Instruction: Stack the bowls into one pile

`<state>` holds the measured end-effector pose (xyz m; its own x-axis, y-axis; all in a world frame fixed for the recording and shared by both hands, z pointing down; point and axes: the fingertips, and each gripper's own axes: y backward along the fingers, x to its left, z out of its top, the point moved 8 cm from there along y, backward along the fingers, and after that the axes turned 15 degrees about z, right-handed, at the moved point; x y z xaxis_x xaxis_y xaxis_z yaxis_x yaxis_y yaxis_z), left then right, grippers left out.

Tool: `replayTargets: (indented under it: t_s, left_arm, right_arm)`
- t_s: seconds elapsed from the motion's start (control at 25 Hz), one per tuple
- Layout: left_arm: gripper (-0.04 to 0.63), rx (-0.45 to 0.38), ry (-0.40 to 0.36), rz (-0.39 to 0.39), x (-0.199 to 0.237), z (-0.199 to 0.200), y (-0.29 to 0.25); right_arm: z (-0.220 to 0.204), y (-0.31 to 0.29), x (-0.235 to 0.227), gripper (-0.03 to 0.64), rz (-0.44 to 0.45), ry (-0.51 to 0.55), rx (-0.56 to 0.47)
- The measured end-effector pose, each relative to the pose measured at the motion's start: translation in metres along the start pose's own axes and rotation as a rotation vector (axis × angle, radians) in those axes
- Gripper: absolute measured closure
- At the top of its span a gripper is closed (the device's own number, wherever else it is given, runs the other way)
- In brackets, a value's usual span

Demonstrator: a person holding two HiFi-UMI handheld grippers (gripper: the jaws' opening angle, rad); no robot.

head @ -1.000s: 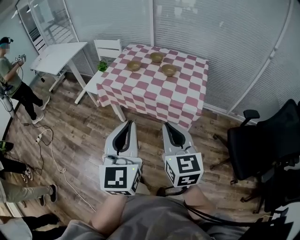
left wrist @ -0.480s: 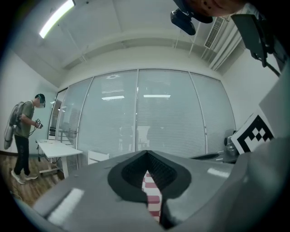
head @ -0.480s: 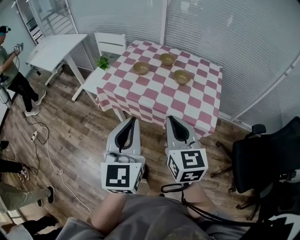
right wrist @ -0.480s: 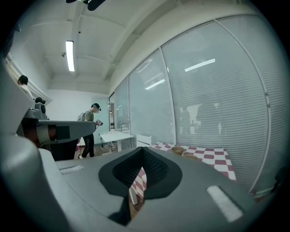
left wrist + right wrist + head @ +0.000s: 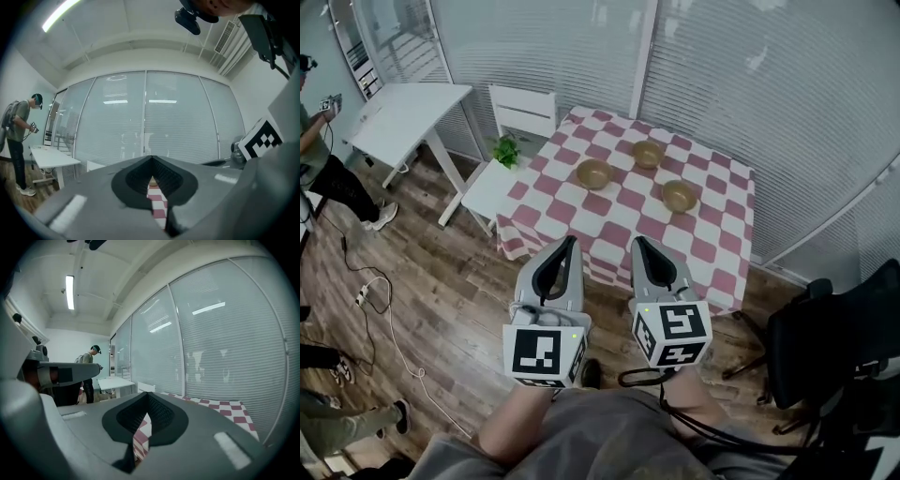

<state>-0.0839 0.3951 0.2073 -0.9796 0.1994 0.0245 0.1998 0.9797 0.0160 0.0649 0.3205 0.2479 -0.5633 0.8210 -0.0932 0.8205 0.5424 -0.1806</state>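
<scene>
Three tan bowls stand apart on a table with a red-and-white checked cloth [image 5: 619, 220]: one at the left [image 5: 593, 173], one at the back [image 5: 648, 154], one at the right [image 5: 679, 196]. My left gripper [image 5: 569, 244] and right gripper [image 5: 638, 245] are held side by side over the floor, short of the table's near edge. Both are shut with nothing in them. In the left gripper view a strip of the checked cloth [image 5: 157, 206] shows past the closed jaws. The right gripper view shows the cloth [image 5: 225, 408] to the right.
A white chair [image 5: 525, 108] and a small white side table [image 5: 492, 183] with a green plant [image 5: 505, 150] stand left of the checked table. A larger white table [image 5: 398, 112] is further left, a person [image 5: 323, 155] beyond it. A black office chair [image 5: 834, 337] stands at the right. Cables [image 5: 389, 309] lie on the wood floor.
The view has moved forward toward the checked table, which now lies closer and lower in the head view. Both grippers stay shut, side by side.
</scene>
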Motion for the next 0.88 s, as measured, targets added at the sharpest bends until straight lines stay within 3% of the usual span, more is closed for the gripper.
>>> replayTargets:
  t_s: [0.48, 0.88]
  left_arm:
    - [0.595, 0.045, -0.005, -0.051, 0.004, -0.02, -0.064]
    - [0.595, 0.08, -0.048, -0.04, -0.005, -0.036, -0.176]
  right_arm:
    - [-0.002, -0.043, -0.044, 0.591, -0.06, -0.019, 0.01]
    - [-0.004, -0.123, -0.127, 0.591, -0.031, -0.08, 0.024]
